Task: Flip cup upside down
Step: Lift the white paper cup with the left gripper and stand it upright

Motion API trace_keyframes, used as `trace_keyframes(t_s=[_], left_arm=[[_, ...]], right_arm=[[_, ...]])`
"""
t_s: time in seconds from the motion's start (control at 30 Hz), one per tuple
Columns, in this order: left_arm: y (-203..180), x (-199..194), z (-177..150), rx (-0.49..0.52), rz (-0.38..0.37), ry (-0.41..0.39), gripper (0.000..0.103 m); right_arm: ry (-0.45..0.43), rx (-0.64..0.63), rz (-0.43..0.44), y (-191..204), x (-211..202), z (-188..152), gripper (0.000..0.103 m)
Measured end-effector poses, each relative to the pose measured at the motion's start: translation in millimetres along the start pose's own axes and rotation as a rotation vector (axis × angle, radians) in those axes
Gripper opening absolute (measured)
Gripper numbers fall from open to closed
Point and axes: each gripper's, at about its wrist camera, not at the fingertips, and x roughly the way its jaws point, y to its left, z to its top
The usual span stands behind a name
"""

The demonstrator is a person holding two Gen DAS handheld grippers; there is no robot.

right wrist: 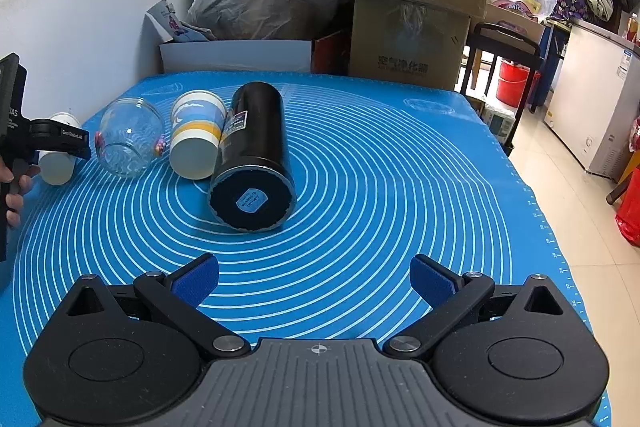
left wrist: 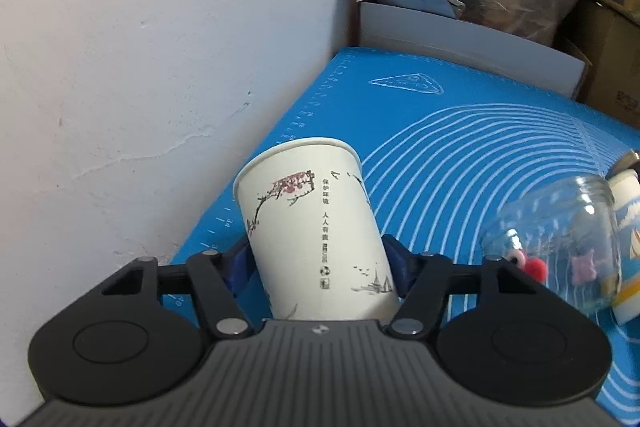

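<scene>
A white paper cup (left wrist: 312, 231) with a plum-branch print sits between the blue pads of my left gripper (left wrist: 318, 267), which is shut on it near its base; its rim points away from the camera. In the right wrist view the same cup (right wrist: 58, 159) shows at the far left, lying sideways in the left gripper (right wrist: 60, 141) above the blue mat (right wrist: 360, 187). My right gripper (right wrist: 314, 281) is open and empty over the mat's near edge.
On the mat lie a clear glass jar (right wrist: 128, 139), a blue-yellow paper cup (right wrist: 196, 139) and a black cylinder bottle (right wrist: 254, 155). A white wall runs along the left. Boxes (right wrist: 416, 7) and bags stand behind the mat. The table edge drops to the floor on the right.
</scene>
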Motion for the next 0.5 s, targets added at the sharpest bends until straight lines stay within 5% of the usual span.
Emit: trace_keyframes(t_s=[0.5], left_arm=[[-5.8,-112.8,-50.5,0.047,-0.135,0.007,0.065]], right_arm=[[-0.031,-0.003,0.019,-1.0,-35.7,-7.6,0.103]])
